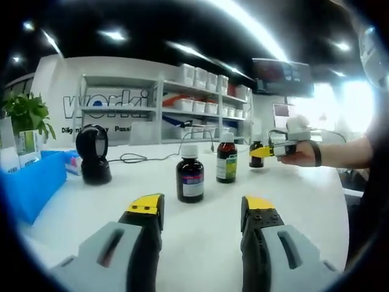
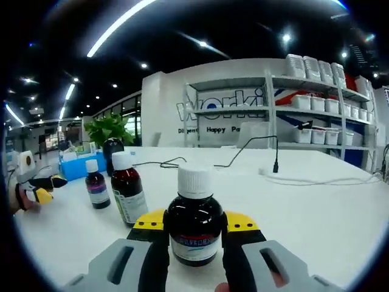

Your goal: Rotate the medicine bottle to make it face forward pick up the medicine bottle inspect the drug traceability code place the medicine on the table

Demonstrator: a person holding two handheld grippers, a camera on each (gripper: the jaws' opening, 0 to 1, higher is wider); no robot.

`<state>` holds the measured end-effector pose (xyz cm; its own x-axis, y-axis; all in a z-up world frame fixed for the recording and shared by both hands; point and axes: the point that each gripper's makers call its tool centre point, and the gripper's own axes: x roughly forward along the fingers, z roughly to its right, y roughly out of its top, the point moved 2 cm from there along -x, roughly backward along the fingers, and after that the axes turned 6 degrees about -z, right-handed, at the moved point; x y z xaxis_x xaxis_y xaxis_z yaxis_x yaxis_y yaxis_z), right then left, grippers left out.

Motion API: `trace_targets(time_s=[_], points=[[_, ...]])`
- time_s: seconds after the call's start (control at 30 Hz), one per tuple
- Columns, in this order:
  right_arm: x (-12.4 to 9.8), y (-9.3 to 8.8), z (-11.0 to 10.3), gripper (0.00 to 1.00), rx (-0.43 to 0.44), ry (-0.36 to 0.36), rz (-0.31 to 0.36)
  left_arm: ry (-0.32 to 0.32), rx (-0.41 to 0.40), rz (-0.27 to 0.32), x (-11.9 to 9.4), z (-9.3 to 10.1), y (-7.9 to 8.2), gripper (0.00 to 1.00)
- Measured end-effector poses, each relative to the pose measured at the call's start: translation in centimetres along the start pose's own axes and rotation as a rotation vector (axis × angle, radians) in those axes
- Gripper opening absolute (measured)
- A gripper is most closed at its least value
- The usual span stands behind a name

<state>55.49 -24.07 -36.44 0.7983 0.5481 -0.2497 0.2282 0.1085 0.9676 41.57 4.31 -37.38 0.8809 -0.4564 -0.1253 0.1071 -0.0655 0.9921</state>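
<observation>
Gripping a dark bottle [image 2: 194,228] between its yellow-tipped jaws, the right tool [image 2: 195,228] holds it upright on the white table [image 2: 316,219]. The left tool [image 1: 202,210] hangs above the table, jaws apart and empty. Beyond stand two more bottles [image 1: 190,173] [image 1: 227,159], a black scanner [image 1: 92,153], then shelves [image 1: 200,100].

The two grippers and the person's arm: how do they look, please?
Both the left gripper and the right gripper have grey moulded jaws with slot openings and black inner faces, tipped with yellow pads. The person's hand wears a dark wrist strap.
</observation>
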Motion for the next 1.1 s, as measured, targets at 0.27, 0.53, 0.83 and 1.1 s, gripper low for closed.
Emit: trace_targets(time_s=[0.27,0.53,0.83,1.1], points=[[-1.5,2.5,0.1,0.29,-0.028,0.091,0.028,0.006,0.006,-0.009,0.1,0.0,-0.1,0.41],[-2.6,6.6,-0.9,0.29,-0.09,0.167,0.071,0.0,0.008,-0.012,0.1,0.1,-0.2,0.41],[-2.6,12.7,-2.6,0.29,-0.104,0.263,0.144,0.001,0.014,-0.011,0.1,0.1,-0.2,0.41],[-1.4,18.1,-4.5,0.28,-0.141,0.349,0.197,0.003,0.019,-0.011,0.1,0.1,-0.2,0.41]])
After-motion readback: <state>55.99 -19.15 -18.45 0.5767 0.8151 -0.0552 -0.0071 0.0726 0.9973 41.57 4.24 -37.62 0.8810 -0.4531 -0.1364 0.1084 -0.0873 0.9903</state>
